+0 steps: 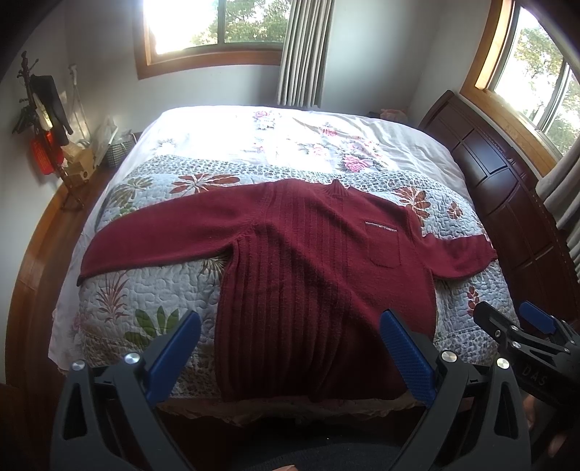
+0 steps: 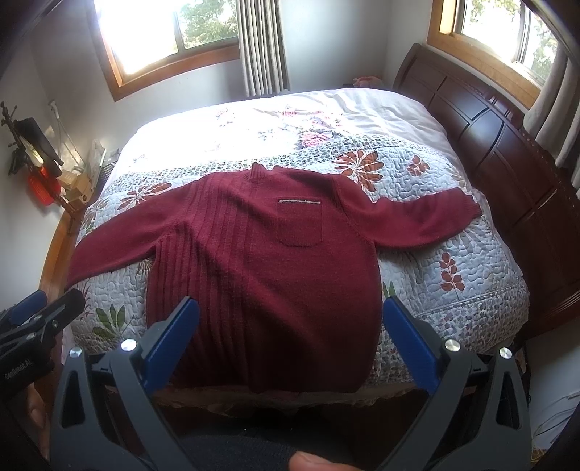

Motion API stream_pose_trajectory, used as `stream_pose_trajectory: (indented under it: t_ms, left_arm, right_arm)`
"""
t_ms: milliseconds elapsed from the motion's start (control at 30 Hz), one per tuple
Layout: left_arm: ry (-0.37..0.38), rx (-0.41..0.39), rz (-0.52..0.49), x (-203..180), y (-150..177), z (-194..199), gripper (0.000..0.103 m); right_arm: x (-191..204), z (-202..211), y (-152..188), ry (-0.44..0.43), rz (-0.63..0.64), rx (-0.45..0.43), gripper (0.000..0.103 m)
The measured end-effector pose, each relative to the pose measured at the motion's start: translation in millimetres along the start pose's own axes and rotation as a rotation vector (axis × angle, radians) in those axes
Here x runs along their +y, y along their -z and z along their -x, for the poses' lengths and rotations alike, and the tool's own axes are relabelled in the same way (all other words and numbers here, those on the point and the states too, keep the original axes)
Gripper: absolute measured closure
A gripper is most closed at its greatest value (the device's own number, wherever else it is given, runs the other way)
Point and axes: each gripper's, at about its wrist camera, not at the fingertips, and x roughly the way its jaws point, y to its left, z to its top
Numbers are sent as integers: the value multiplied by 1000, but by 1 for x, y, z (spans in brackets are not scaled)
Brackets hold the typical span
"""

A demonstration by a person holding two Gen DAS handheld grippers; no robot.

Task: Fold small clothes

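Evidently nothing is folded yet: the maroon knit sweater (image 1: 319, 261) lies spread flat, front up, on the floral quilt (image 1: 152, 290), hem at the near bed edge, so every fold line is reachable. Its left sleeve (image 1: 156, 232) stretches toward the bedside clutter, its right sleeve (image 2: 427, 217) toward the dark wooden headboard (image 2: 507, 174). The left gripper (image 1: 290, 347) and right gripper (image 2: 290, 337) hover wide open and empty over the hem, probably lining up a first grasp.

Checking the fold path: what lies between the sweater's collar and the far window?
Only bedding: past the red sweater collar, the floral quilt then a sunlit white flowered cover run to the wall under the window. Right wrist view shows it.
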Motion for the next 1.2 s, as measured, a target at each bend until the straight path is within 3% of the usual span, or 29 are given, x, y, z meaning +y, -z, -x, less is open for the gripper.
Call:
stream_pose_trajectory:
  t_ms: [700,800,867,933,1000,1067,1200]
  left_arm:
    - [1,1,13,10,-3,-12,4]
    - [2,-28,17,17,-3,-18,4]
    - [52,-78,9,25,-4,-22,4]
    - [135,-125,14,33,-2,-28,4]
    - [178,-116,6,37,-3,-39,4]
    - [209,-85,-35,35,-5,-52,4]
    - [265,-40,-42,28,-14,-72,4]
  right_arm:
    - [12,-8,-7,8,16,11,3]
    - [14,-12,-10,18,24,0,3]
    - [12,-7,-12,8,25,-86,3]
    - [7,2,-10,1,50,-251,3]
    - [-1,1,-8,-14,111,-337,3]
    - [-18,-15,-14,43,107,-274,3]
    - [-85,-33,-20,4,-60,-218,3]
